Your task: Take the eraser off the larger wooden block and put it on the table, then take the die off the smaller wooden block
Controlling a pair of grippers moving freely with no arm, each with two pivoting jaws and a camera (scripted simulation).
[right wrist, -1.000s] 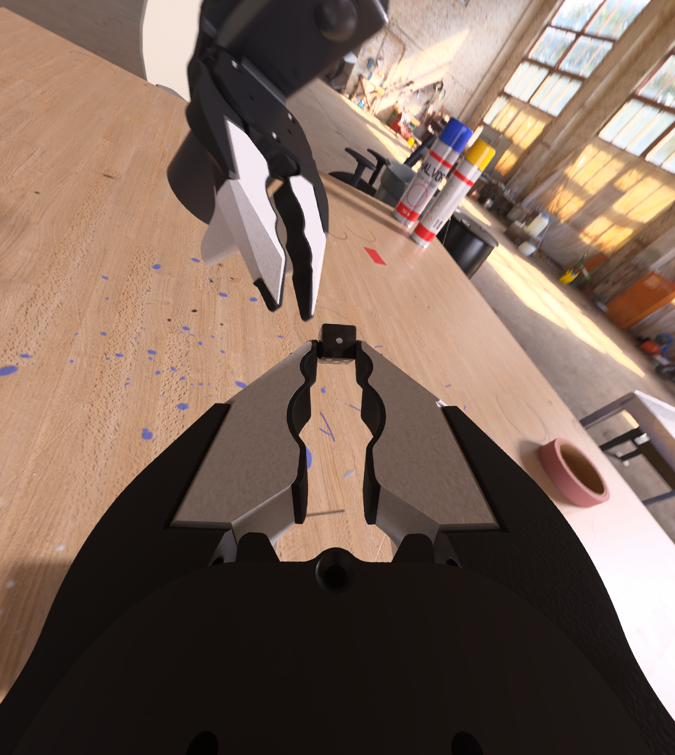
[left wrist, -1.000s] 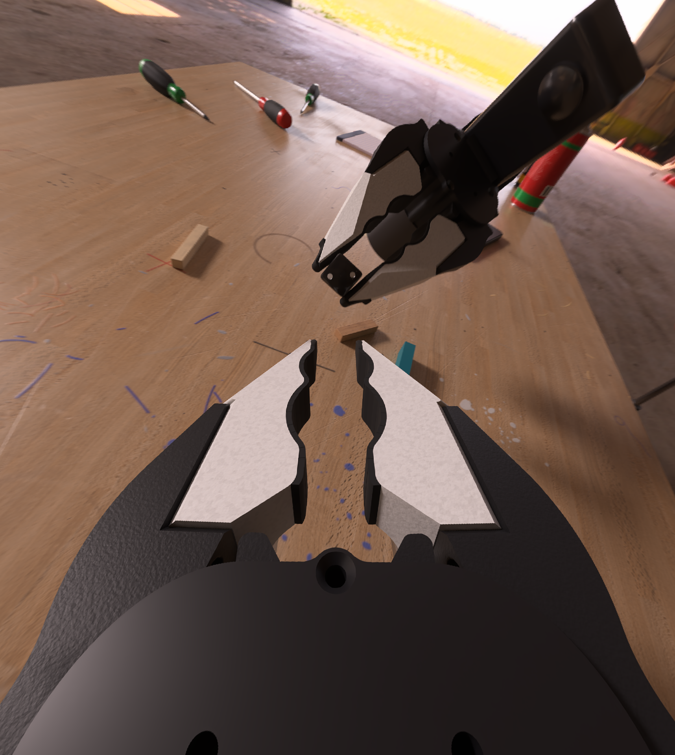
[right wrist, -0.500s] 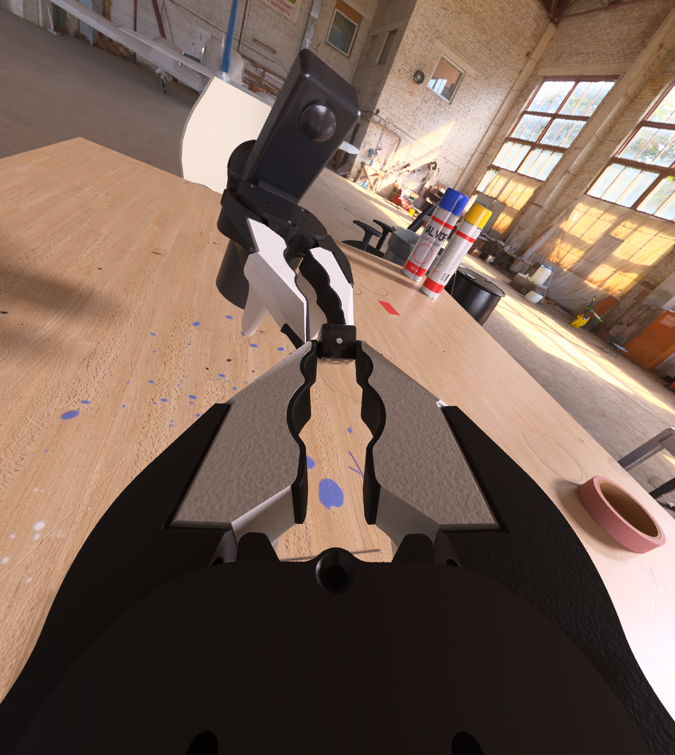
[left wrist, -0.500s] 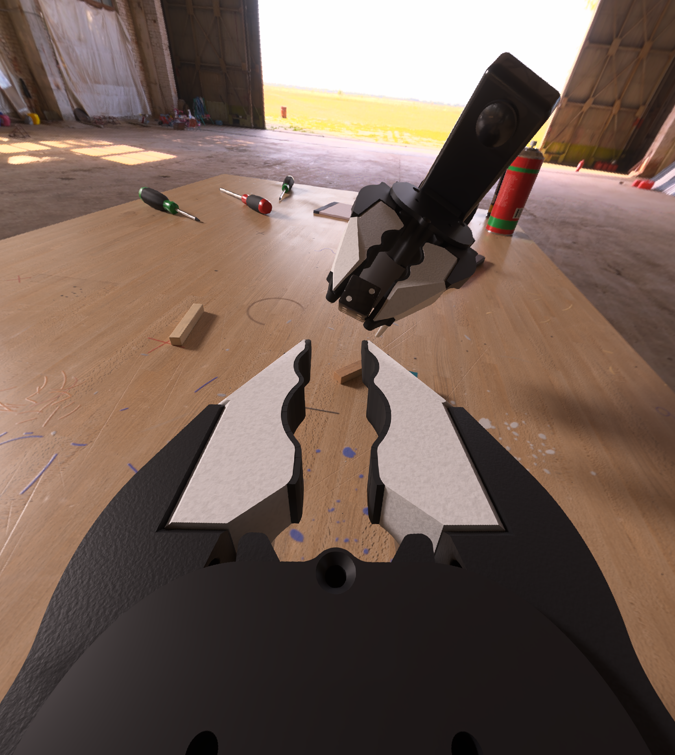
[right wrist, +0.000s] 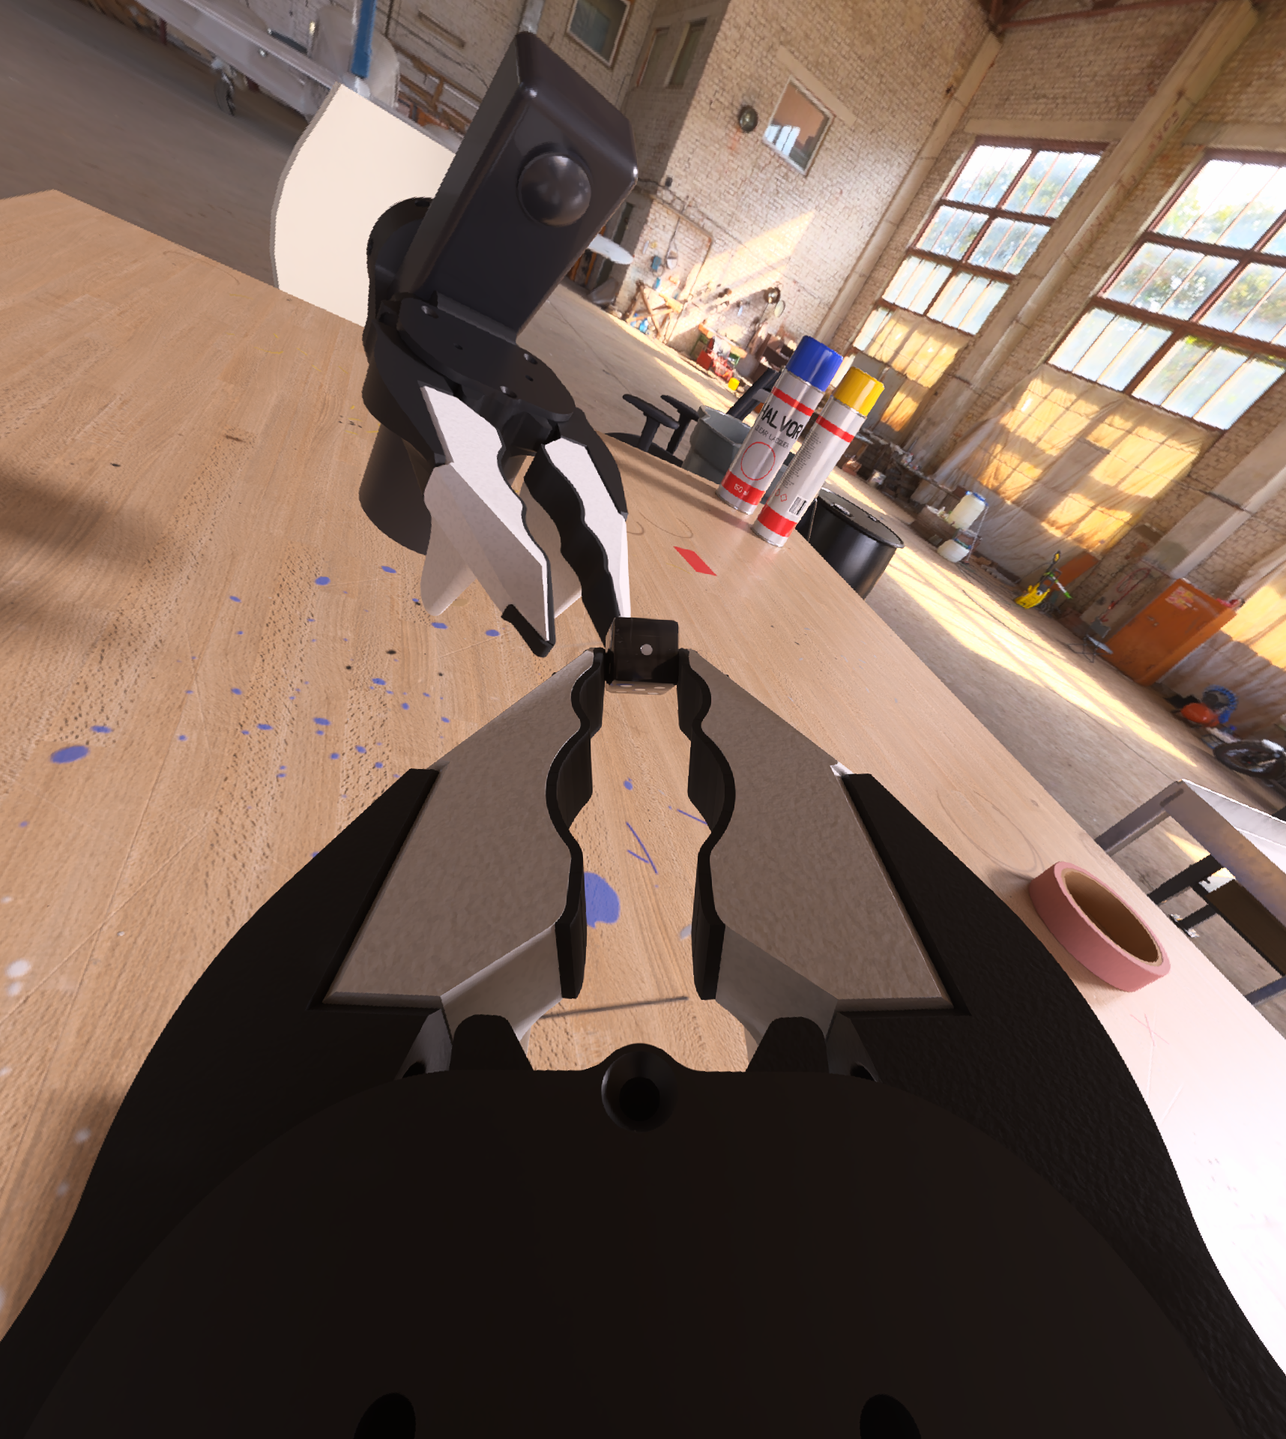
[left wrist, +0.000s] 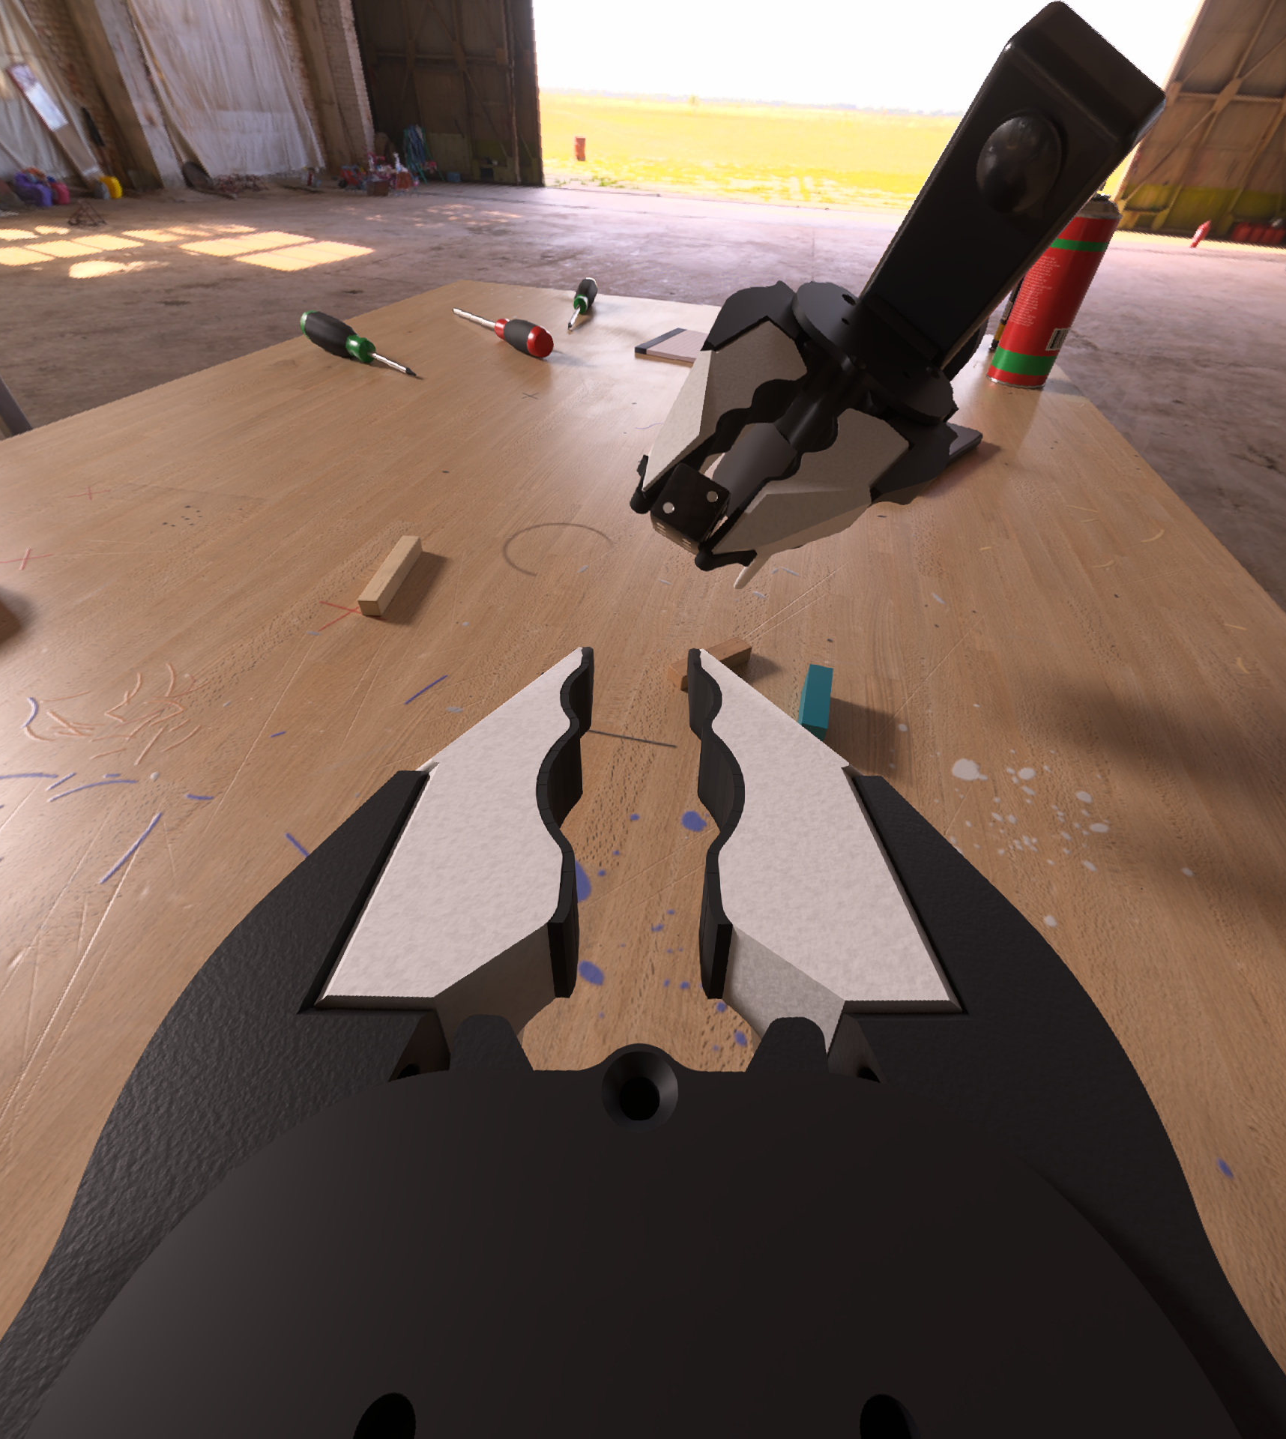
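My right gripper (right wrist: 641,662) is shut on a black die (right wrist: 641,652) and holds it in the air above the wooden table (left wrist: 235,467). In the left wrist view the right gripper (left wrist: 690,541) hangs with the die (left wrist: 690,502) above and behind the smaller brown wooden block (left wrist: 722,652). The teal eraser (left wrist: 815,701) stands on the table just right of that block. The larger pale wooden block (left wrist: 389,576) lies to the left with nothing on it. My left gripper (left wrist: 640,666) is open and empty, above the table in front of the small block. It also shows in the right wrist view (right wrist: 577,623).
Three screwdrivers (left wrist: 348,343) and a notepad (left wrist: 671,346) lie at the table's far end. A red spray can (left wrist: 1049,304) stands at the far right. A pink tape roll (right wrist: 1099,927) lies near one edge. Two spray cans (right wrist: 788,444) stand beyond.
Both grippers have drawn back and tilted up from the table. The right gripper has carried the die higher and farther from the small block. The left gripper stays open.
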